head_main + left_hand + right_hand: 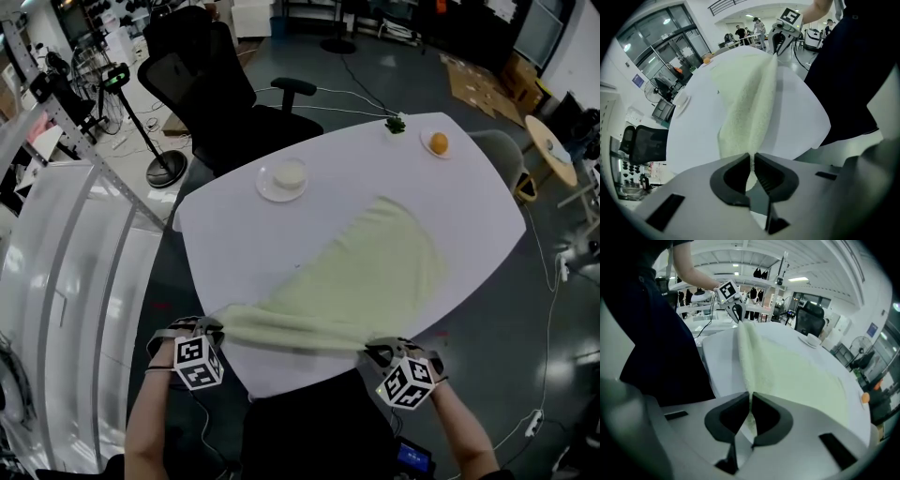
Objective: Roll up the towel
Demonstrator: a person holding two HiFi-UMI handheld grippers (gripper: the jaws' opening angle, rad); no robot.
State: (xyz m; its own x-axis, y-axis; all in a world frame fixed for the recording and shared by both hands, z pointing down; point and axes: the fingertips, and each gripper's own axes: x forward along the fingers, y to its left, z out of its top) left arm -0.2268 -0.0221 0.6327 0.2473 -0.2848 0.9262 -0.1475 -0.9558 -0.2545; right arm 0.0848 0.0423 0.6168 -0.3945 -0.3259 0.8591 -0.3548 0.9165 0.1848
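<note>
The white table (234, 239) carries the pale green towel (375, 272), whose near edge is stretched at the table's near rim between the left gripper (216, 329) and the right gripper (372, 352), each clamped on one corner.

The towel (366, 272) lies across the table (234, 234) before you, its near corners pinched in your left tool (217, 329) and right tool (373, 352). Beyond it a dish (282, 180) sits left, an orange (438, 143) far right; a chair (216, 103) stands behind the table.
</note>
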